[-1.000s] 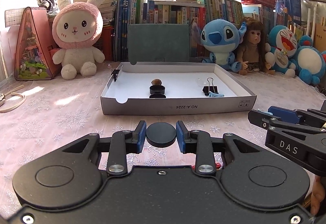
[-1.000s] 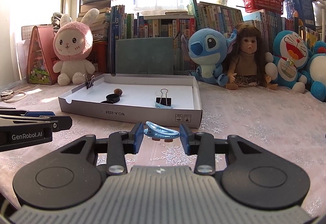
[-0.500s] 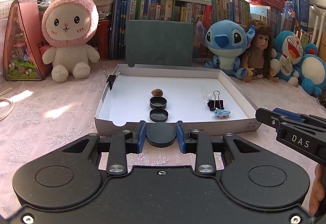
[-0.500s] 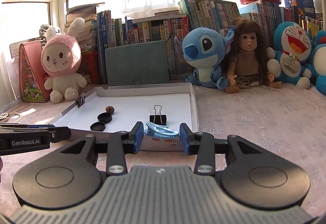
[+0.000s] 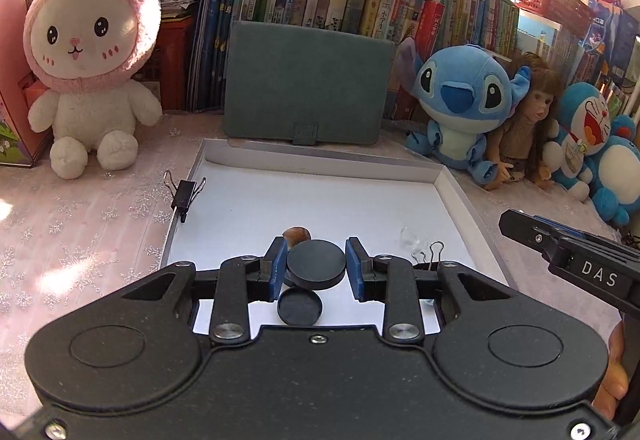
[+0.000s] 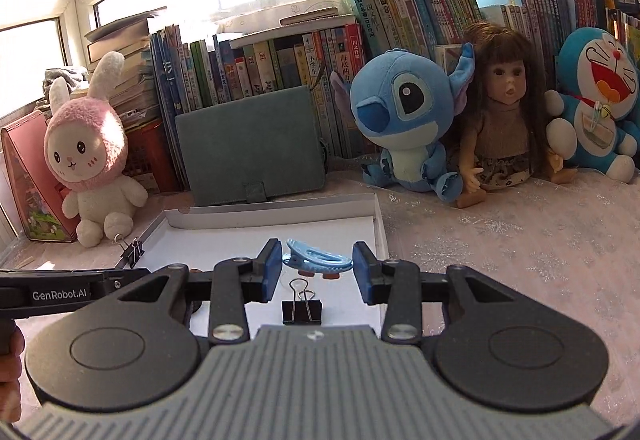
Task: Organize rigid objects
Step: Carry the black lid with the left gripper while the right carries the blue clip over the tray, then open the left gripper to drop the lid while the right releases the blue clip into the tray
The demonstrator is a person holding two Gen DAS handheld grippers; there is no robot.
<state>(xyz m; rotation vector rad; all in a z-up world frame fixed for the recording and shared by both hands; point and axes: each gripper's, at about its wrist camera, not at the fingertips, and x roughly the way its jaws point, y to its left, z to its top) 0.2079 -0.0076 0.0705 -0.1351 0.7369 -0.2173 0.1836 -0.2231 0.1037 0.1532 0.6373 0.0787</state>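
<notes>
My left gripper (image 5: pixel 316 265) is shut on a black round lid (image 5: pixel 316 262) and hangs over the front part of the white tray (image 5: pixel 460 196). Under it in the tray lie a black round cap (image 5: pixel 300 306) and a brown nut (image 5: pixel 297 233). To their right are a clear piece (image 5: pixel 410 238) and a black binder clip (image 5: pixel 434 254). My right gripper (image 6: pixel 317 268) is shut on a light blue clip (image 6: pixel 316 258) above the tray (image 6: pixel 378 224), with the black binder clip (image 6: pixel 302 310) just below it. Each gripper shows at the edge of the other's view.
Another binder clip (image 5: pixel 185 194) is clamped on the tray's left wall. A green case (image 5: pixel 308 80), a pink rabbit plush (image 5: pixel 88 52), a blue plush (image 5: pixel 460 100), a doll (image 6: pixel 504 128) and rows of books line the back. A pale snowflake-patterned cloth covers the table.
Both grippers moved forward and slightly up, from in front of the tray to over its front part. Each still carries its object, the black lid and the blue clip.
</notes>
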